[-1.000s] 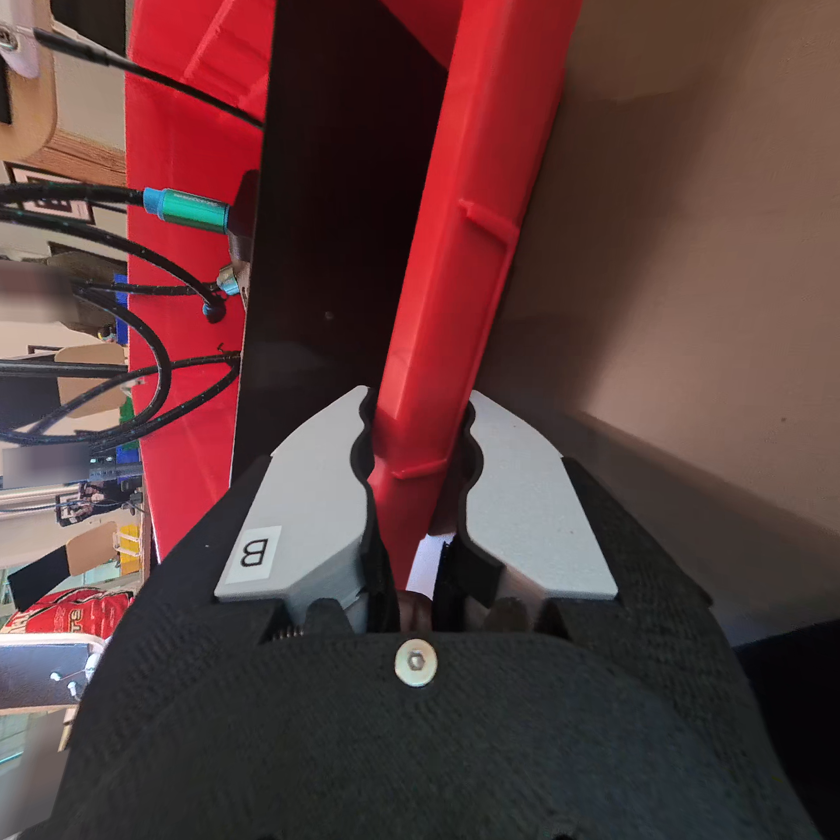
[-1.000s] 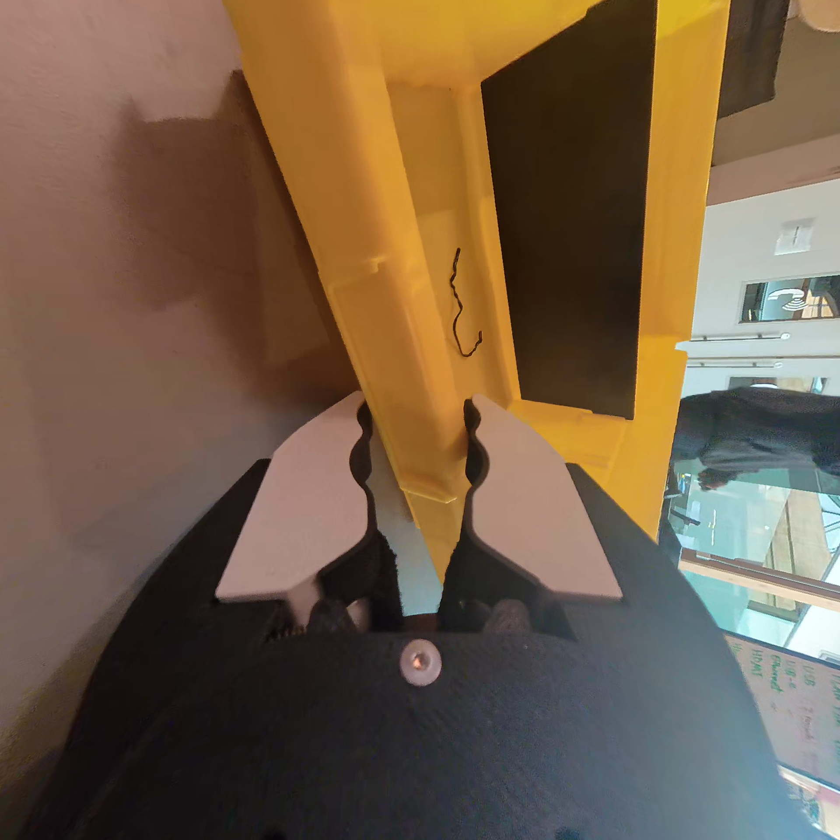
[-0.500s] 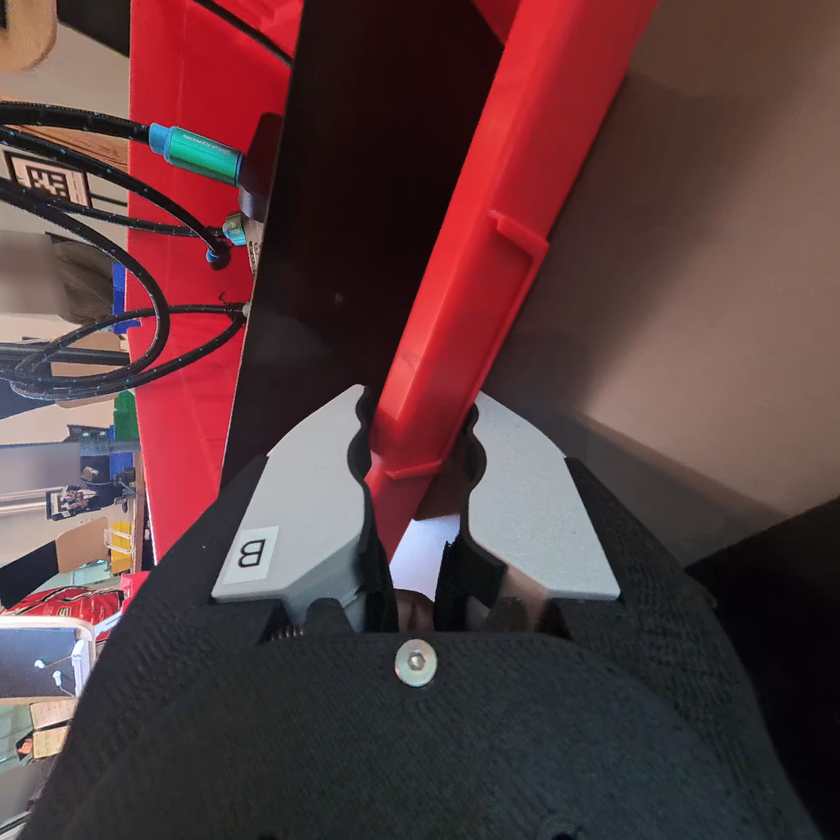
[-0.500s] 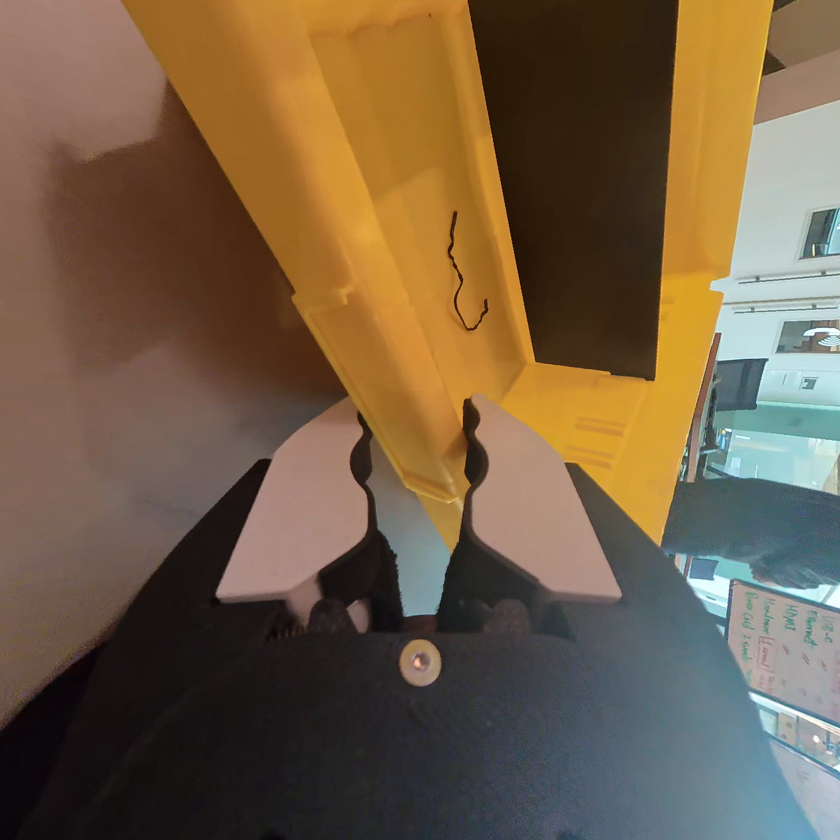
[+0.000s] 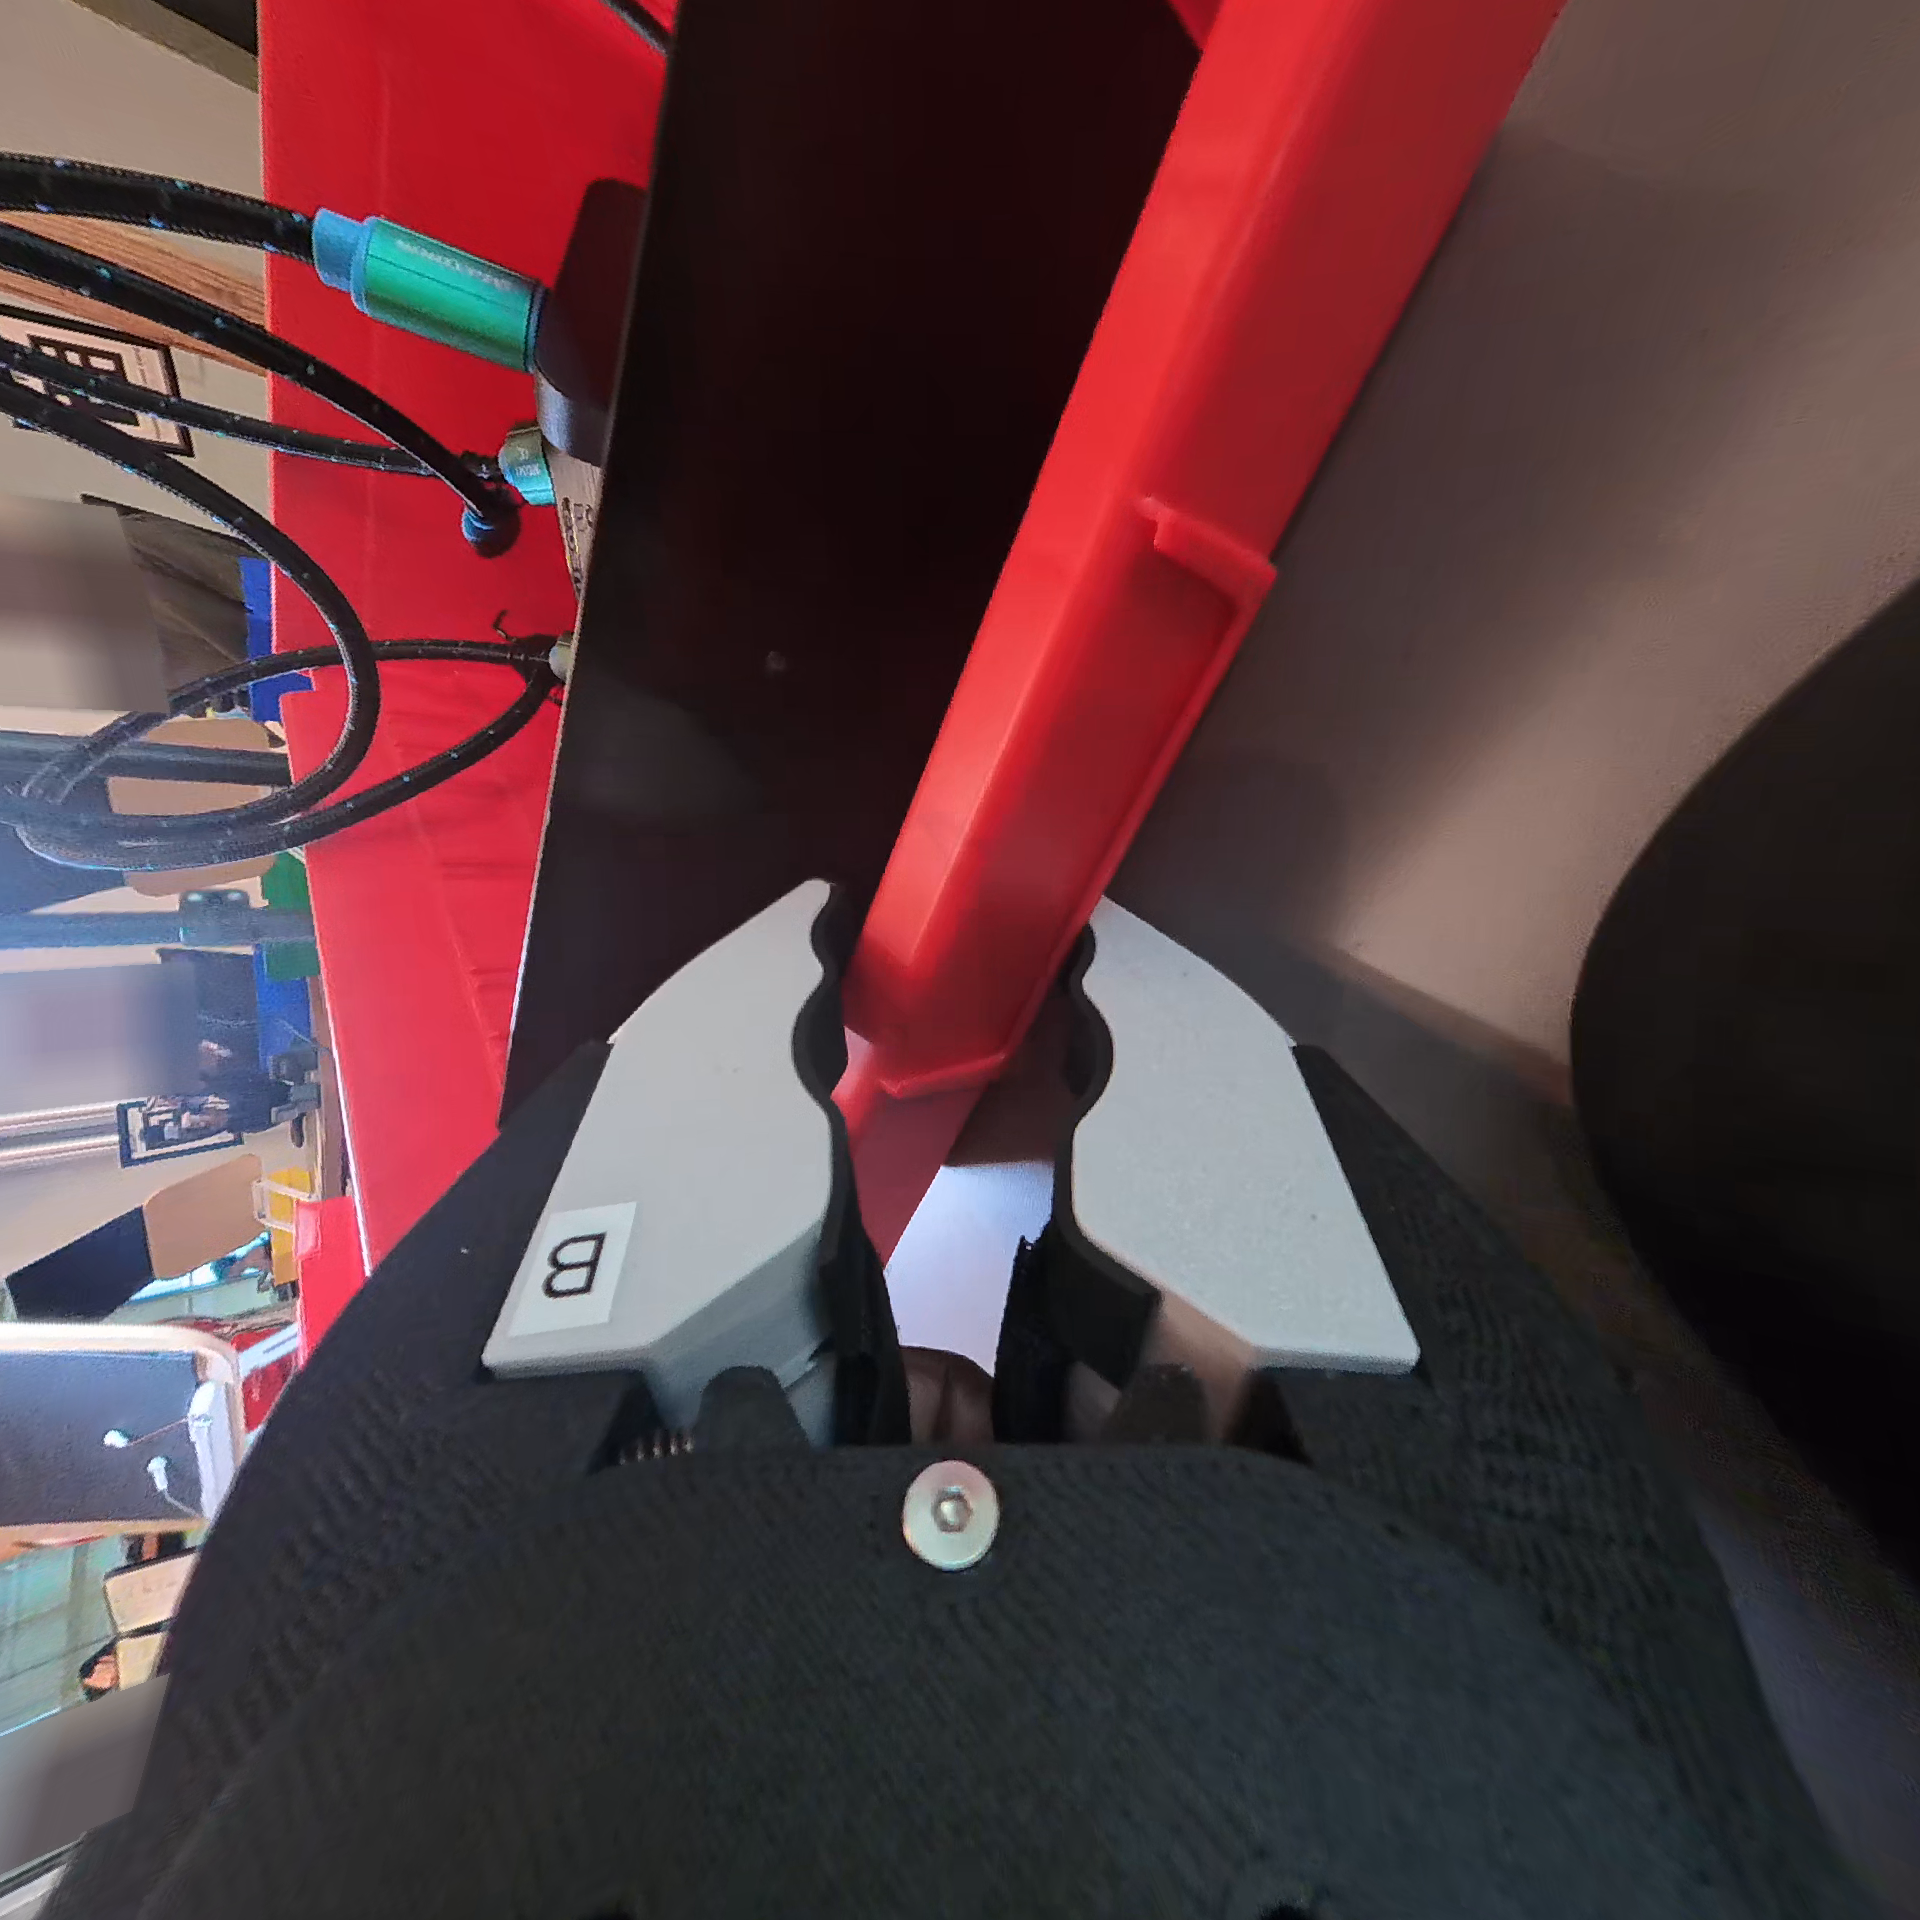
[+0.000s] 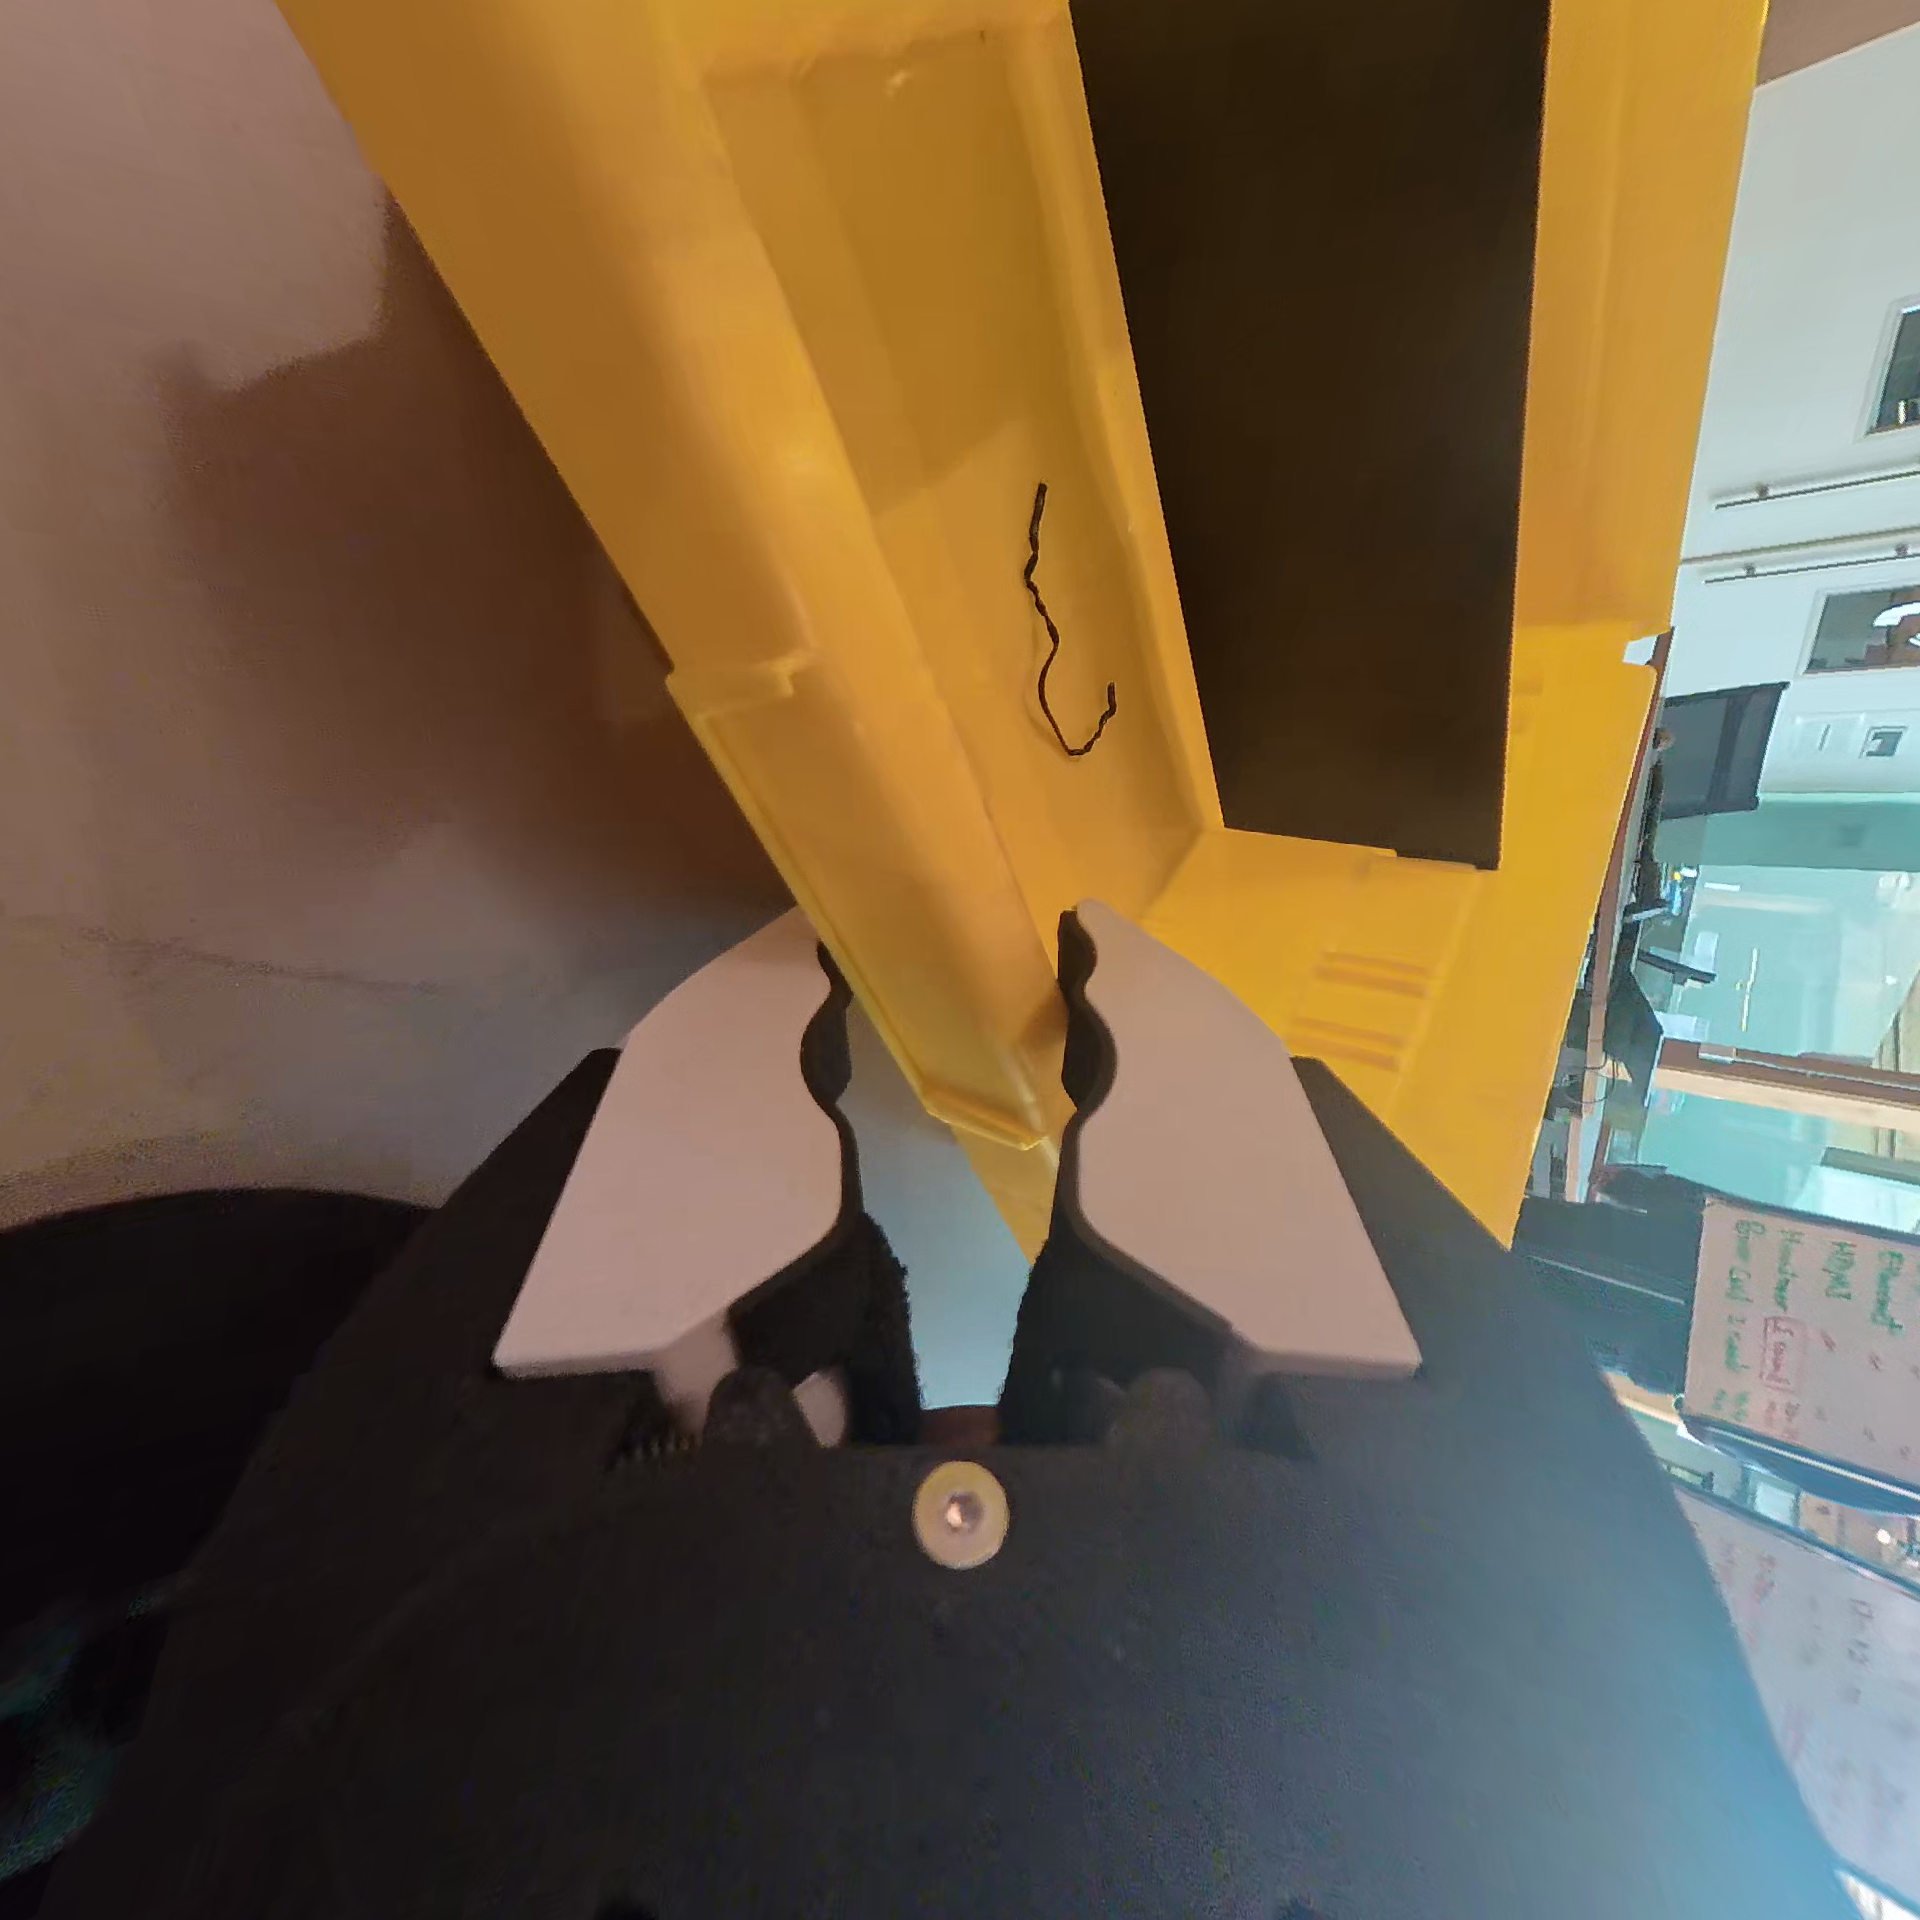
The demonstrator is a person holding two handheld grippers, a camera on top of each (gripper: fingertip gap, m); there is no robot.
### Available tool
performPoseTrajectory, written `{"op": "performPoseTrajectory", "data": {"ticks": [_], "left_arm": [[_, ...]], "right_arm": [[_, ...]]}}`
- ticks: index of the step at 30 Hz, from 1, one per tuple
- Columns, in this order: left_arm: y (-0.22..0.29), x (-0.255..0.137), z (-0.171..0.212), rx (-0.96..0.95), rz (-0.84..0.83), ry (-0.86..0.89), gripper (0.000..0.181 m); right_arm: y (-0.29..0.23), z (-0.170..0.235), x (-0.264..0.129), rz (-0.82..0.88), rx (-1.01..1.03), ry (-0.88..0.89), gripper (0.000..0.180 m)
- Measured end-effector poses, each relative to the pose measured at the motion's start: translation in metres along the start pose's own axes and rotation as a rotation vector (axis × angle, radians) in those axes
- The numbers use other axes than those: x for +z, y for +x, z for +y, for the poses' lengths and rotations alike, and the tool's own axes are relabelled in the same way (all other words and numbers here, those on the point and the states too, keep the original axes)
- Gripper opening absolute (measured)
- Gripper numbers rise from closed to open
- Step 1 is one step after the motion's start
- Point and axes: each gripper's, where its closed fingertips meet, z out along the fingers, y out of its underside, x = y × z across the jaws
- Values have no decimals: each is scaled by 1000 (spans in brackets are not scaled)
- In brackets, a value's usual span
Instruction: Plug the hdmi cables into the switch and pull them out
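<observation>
My left gripper [image 5: 956, 914] is shut on the rim of a red bin [image 5: 1101, 665]. Inside the bin lies a black mat [image 5: 831, 416], and at its far edge sits a small black switch [image 5: 587, 312]. A teal HDMI plug [image 5: 436, 286] is in the switch, with a second teal plug [image 5: 523, 478] just beside it. Their black braided cables [image 5: 312, 665] loop off to the left. My right gripper [image 6: 940, 925] is shut on the rim of a yellow bin [image 6: 727, 416], which holds a black mat [image 6: 1330, 416] and a thin black wire scrap [image 6: 1049, 644].
A tan surface [image 5: 1558, 520] lies behind both bins. A dark rounded shape fills the right edge of the left wrist view [image 5: 1766, 1039] and the lower left of the right wrist view [image 6: 208, 1351]. A board with handwriting [image 6: 1808, 1320] stands at the right, with room clutter behind.
Both grippers stay shut on their bin rims while the bins swing in view. The red bin leans further right, the yellow bin further left. The dark rounded shape has come into both views.
</observation>
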Motion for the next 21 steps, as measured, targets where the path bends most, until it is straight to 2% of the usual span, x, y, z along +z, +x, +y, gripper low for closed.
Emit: {"op": "performPoseTrajectory", "data": {"ticks": [13,21], "left_arm": [[-6,-27,62,36,8,-45,38],[1,-48,82,-13,-22,-97,39]], "right_arm": [[9,50,-9,18,36,-45,39],[12,65,-13,15,43,-15,39]]}}
